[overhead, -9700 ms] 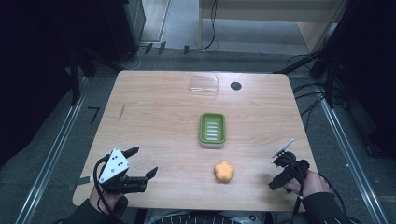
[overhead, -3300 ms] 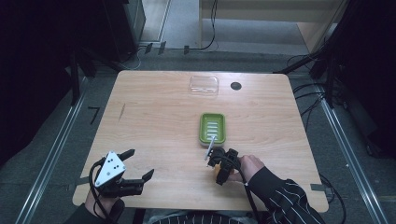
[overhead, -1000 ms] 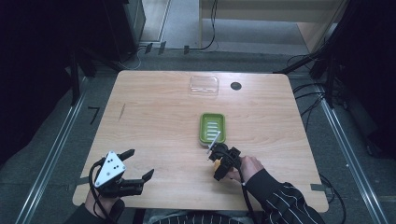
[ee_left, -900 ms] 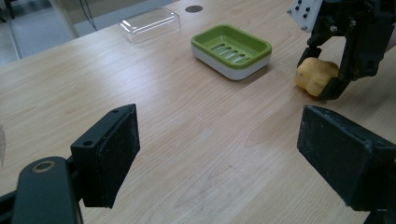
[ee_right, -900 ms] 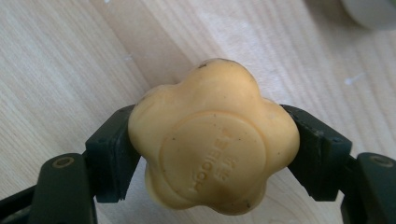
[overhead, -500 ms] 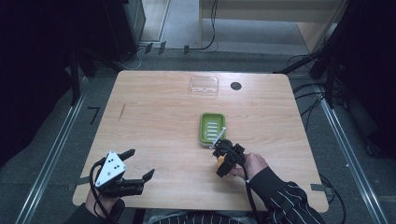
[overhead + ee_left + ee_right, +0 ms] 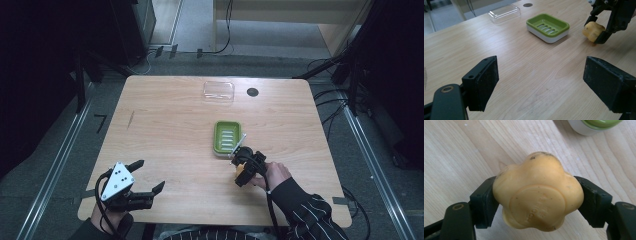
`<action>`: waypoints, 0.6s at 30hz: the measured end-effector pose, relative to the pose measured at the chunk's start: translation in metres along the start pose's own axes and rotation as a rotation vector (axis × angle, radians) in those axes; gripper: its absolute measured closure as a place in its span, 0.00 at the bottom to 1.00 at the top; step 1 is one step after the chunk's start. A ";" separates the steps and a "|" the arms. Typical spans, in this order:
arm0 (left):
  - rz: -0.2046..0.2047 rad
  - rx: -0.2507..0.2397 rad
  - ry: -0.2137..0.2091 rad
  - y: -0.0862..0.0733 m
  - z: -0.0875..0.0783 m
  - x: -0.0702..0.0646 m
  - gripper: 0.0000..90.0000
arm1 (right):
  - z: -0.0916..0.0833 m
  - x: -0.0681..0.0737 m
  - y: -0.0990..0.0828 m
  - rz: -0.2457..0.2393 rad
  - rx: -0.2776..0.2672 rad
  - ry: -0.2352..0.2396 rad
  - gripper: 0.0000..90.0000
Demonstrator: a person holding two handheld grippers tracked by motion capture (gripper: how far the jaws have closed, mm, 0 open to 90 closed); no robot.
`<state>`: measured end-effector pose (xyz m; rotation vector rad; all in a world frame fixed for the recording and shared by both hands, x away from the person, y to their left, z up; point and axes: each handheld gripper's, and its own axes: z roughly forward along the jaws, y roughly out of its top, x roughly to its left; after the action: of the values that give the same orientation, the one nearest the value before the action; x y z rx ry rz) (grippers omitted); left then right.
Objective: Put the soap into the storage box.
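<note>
Just beside my right gripper, jaws clamped on the yellow soap, green dish lies ahead; left gripper jaws wide.

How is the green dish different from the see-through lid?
The green soap dish is coloured and has slots in its floor; the clear lid is see-through and plain. The soap dish sits near the right gripper holding the orange soap; the clear lid lies farther back, by the table's far edge. Both are rounded rectangles, resting flat.
</note>
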<state>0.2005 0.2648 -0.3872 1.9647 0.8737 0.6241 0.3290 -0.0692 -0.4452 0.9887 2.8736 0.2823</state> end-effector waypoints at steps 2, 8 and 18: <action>0.008 0.008 -0.002 0.000 0.000 0.000 0.15 | -0.001 -0.002 -0.001 -0.004 -0.006 -0.006 0.29; 0.002 0.004 0.004 -0.001 -0.001 0.000 0.15 | -0.004 -0.007 0.000 0.010 -0.018 -0.018 0.29; -0.002 0.004 0.007 -0.001 -0.003 0.000 0.15 | -0.007 -0.009 0.003 0.002 -0.045 -0.032 0.29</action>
<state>0.1982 0.2666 -0.3871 1.9657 0.8821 0.6293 0.3368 -0.0730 -0.4375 0.9792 2.8251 0.3265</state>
